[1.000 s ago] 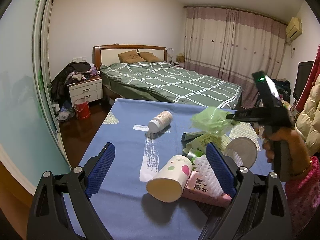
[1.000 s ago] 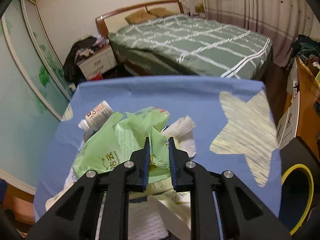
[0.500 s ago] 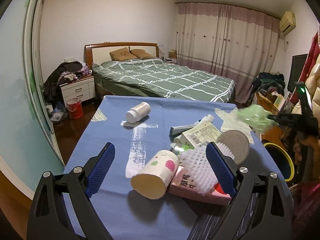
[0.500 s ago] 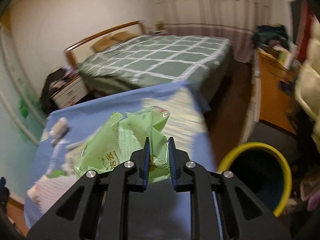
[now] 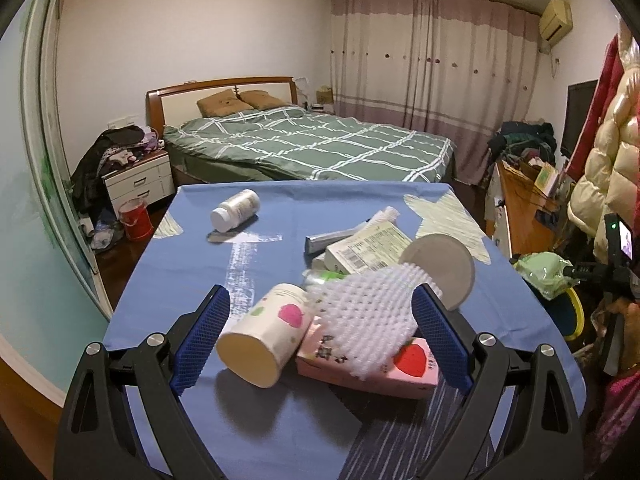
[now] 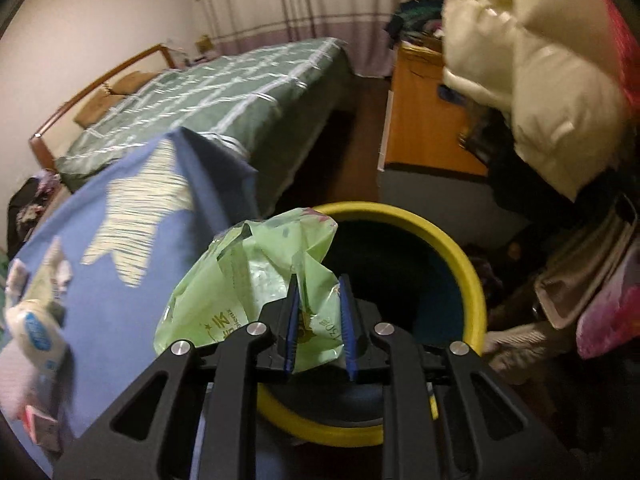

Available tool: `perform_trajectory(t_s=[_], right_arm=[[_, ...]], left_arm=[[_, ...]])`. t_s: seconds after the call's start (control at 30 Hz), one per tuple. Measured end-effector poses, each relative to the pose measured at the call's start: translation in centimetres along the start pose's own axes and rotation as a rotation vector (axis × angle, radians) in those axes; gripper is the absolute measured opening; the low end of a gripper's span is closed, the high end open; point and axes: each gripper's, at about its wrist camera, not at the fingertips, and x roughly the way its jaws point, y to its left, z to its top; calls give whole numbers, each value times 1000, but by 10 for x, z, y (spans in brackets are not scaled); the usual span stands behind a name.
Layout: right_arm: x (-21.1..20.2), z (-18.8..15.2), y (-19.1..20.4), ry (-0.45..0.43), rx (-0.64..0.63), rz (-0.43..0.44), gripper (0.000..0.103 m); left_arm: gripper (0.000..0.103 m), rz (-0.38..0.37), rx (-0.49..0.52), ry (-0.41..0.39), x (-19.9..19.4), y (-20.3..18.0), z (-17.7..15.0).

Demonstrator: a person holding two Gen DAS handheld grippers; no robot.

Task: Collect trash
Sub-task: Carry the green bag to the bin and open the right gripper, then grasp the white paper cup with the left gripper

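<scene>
Here the crumpled green bag (image 6: 256, 280) is clamped in the right gripper (image 6: 319, 320), above the yellow-rimmed bin (image 6: 468, 264). The left gripper (image 5: 320, 334) hangs with fingers spread. Beside the bin is the blue surface (image 5: 192, 256); behind it, a green bed (image 5: 312, 148).

Blue-clothed table (image 5: 192, 368), cup (image 5: 266, 338), bottle (image 5: 235, 214)

Pretty clearly somebody's bedroom at home. There's a big bed (image 5: 312, 148) with a green checked cover and two pillows (image 5: 240, 103) against a wooden headboard, a white nightstand (image 5: 138, 182) piled with clothes beside it, and long pinkish curtains (image 5: 432, 80) across the far wall. An air conditioner (image 5: 555, 20) sits up high, puffy coats (image 5: 608, 152) hang on the right, and a cluttered blue-covered worktop (image 5: 280, 216) stands at the foot of the bed.
</scene>
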Motion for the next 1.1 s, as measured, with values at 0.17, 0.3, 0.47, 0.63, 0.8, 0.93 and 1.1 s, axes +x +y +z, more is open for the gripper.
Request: perform_trajectory(t_s=[0.17,0.3,0.47,0.63,0.8,0.93,1.1], right_arm=[[12,-6,-13,24,26,-34,47],[12,-7,-15,16,32,-32,51],[6,-9,-11,0,27,-11,51],[-1,-11,0,-5,15,22,51],[-9,-12,15,-13,-5,53,51],[-14,-12,27,-19,-21,72,51],[-20,-13,38,-22,-40,81,51]], left_arm=[[91,-11,15,14,3,-7,-2],[91,-11,20,20,4,-9,-3],[91,-23,26,30,4,4,-9],[91,-32,41,48,7,27,-19],[88,-33,39,85,18,52,-31],[86,-74,23,126,32,62,-39],[85,-89,32,154,50,63,-43]])
